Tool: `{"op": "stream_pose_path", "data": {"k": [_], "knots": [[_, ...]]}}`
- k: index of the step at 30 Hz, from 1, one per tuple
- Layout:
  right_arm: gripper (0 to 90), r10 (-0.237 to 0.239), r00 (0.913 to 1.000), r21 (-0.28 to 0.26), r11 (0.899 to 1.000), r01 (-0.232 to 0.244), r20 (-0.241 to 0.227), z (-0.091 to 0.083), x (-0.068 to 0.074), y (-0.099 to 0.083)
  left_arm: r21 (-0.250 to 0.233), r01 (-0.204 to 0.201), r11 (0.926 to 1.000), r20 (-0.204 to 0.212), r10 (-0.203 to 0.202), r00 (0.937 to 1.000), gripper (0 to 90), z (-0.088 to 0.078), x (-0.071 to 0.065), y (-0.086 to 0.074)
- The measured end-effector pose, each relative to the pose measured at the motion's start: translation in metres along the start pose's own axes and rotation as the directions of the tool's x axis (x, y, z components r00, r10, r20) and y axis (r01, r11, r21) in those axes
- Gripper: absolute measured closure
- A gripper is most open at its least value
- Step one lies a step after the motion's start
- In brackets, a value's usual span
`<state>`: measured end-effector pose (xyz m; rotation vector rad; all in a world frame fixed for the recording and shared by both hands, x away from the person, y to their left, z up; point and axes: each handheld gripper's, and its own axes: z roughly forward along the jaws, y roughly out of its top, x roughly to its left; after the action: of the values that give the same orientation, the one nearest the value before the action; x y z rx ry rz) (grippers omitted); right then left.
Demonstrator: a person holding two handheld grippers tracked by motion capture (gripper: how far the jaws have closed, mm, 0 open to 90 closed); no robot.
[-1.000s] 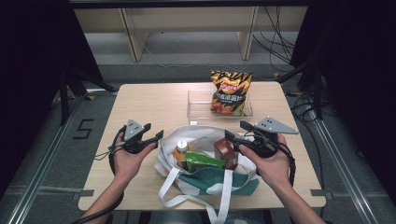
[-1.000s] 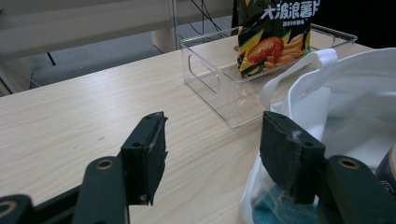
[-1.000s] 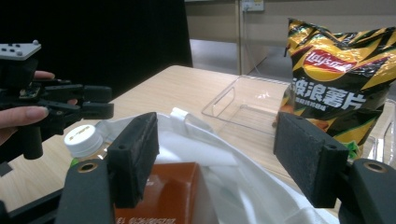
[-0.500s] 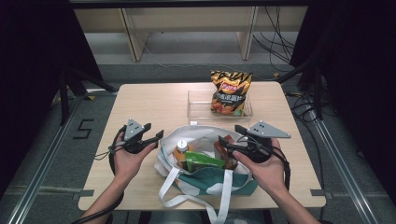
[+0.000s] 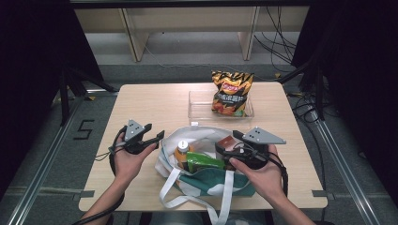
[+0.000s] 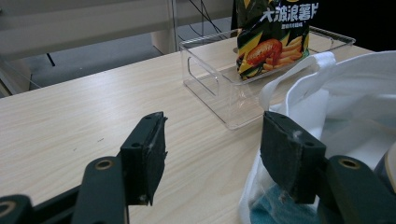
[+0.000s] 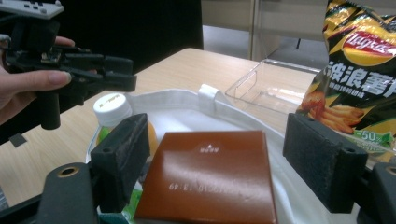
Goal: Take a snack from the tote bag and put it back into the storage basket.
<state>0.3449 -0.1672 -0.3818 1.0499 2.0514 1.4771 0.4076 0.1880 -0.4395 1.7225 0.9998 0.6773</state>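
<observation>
A white and green tote bag (image 5: 206,183) lies open near the table's front. Inside it are an orange bottle (image 5: 182,150) with a white cap, a green packet (image 5: 204,162) and a brown box (image 5: 228,140). My right gripper (image 5: 225,143) hovers over the bag's right side. In the right gripper view its jaws stand wide on either side of the brown box (image 7: 210,179), and the right gripper (image 7: 222,163) pads do not touch it. My left gripper (image 5: 157,131) is open beside the bag's left rim (image 6: 299,93), with nothing between the left gripper (image 6: 217,154) pads.
A bag of chips (image 5: 230,91) stands in a clear plastic tray (image 5: 199,111) at the table's back middle. The bag's white handles (image 5: 169,192) hang toward the front edge. Bare wood (image 5: 150,105) stretches left of the tray. Shelving and cables lie beyond the table.
My right gripper has shifted a little left and toward the front over the bag. The left gripper has stayed where it was.
</observation>
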Motion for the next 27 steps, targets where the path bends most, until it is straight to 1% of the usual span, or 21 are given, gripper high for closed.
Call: {"op": "stream_pose_path", "data": {"k": [3,5,6,7,8,9,10,11,12,13,14,15,16,17,18,19,20,21,27], "knots": [[22.2,0.008,0.9999,0.003,1.0,-0.007,-0.009,0.002,0.001,-0.003,0.001,-0.002,1.0,0.0,0.002,1.0,40.1,0.0,0.0,0.0],[21.7,-0.003,1.0,0.01,1.0,0.003,0.003,0.002,0.001,-0.004,0.004,-0.004,1.0,0.0,0.004,1.0,40.1,0.0,0.0,0.0],[21.6,-0.016,0.9999,0.001,1.0,0.016,0.0,0.004,0.0,-0.006,0.005,-0.005,1.0,0.0,0.005,1.0,40.1,0.0,0.0,0.0],[21.6,-0.016,0.9999,0.001,1.0,0.016,0.0,0.004,0.0,-0.006,0.005,-0.005,1.0,0.001,0.005,1.0,40.1,0.001,0.0,0.0],[21.6,-0.035,0.9992,0.006,0.999,0.035,0.018,0.004,0.0,-0.006,0.006,-0.005,1.0,0.001,0.005,1.0,40.1,0.001,0.0,-0.001],[21.6,-0.01,0.9999,0.014,1.0,0.01,0.011,0.005,0.002,-0.008,0.005,-0.006,1.0,0.002,0.006,1.0,40.1,0.001,0.0,-0.001],[21.4,-0.041,0.9989,0.016,0.999,0.041,0.024,0.005,0.0,-0.009,0.004,-0.007,1.0,0.002,0.007,1.0,40.1,0.0,0.0,0.0],[21.5,-0.032,0.9995,0.01,0.999,0.032,0.005,0.007,0.0,-0.01,0.002,-0.004,1.0,0.002,0.004,1.0,40.1,0.0,0.0,0.0],[21.6,-0.022,0.9995,0.024,0.999,0.021,0.024,0.006,0.002,-0.011,0.002,-0.004,1.0,0.002,0.004,1.0,40.1,0.0,0.0,0.0],[21.6,-0.025,0.9994,0.017,1.0,0.025,0.023,0.007,0.002,-0.012,0.002,-0.005,1.0,0.001,0.005,1.0,40.1,0.0,0.0,0.0],[21.6,-0.054,0.9983,0.021,0.998,0.054,0.02,0.007,0.0,-0.013,0.003,-0.005,1.0,0.001,0.005,1.0,40.1,0.0,0.0,0.0],[21.6,-0.046,0.9989,0.013,0.999,0.046,0.013,0.009,0.0,-0.015,0.005,-0.004,1.0,0.001,0.004,1.0,40.1,0.0,0.0,0.0],[21.5,-0.035,0.9991,0.023,0.999,0.034,0.023,0.009,0.0,-0.016,0.005,-0.004,1.0,0.001,0.004,1.0,40.1,0.0,0.0,0.0],[21.9,-0.046,0.9989,0.019,0.999,0.045,0.014,0.011,-0.001,-0.017,0.003,-0.002,1.0,0.001,0.002,1.0,40.1,0.0,0.001,0.0],[22.3,-0.023,0.9995,0.023,0.999,0.022,0.021,0.012,0.0,-0.019,0.001,-0.004,1.0,0.001,0.004,1.0,40.1,0.0,0.001,0.0],[22.3,-0.023,0.9995,0.023,0.999,0.022,0.021,0.012,0.0,-0.019,-0.001,-0.002,1.0,0.001,0.002,1.0,40.1,0.0,0.001,0.0],[22.4,-0.034,0.999,0.024,0.999,0.034,0.03,0.012,0.0,-0.02,0.0,-0.003,1.0,-0.001,0.003,1.0,40.1,0.0,0.002,0.0],[22.8,-0.039,0.9987,0.037,0.999,0.038,0.031,0.011,-0.001,-0.02,0.002,-0.002,1.0,-0.003,0.002,1.0,40.1,0.0,0.002,0.0],[27.3,-0.05,0.9985,0.034,0.998,0.049,0.024,0.012,0.0,-0.021,0.002,-0.003,1.0,0.001,0.003,1.0,40.1,0.0,0.001,0.0]]}}
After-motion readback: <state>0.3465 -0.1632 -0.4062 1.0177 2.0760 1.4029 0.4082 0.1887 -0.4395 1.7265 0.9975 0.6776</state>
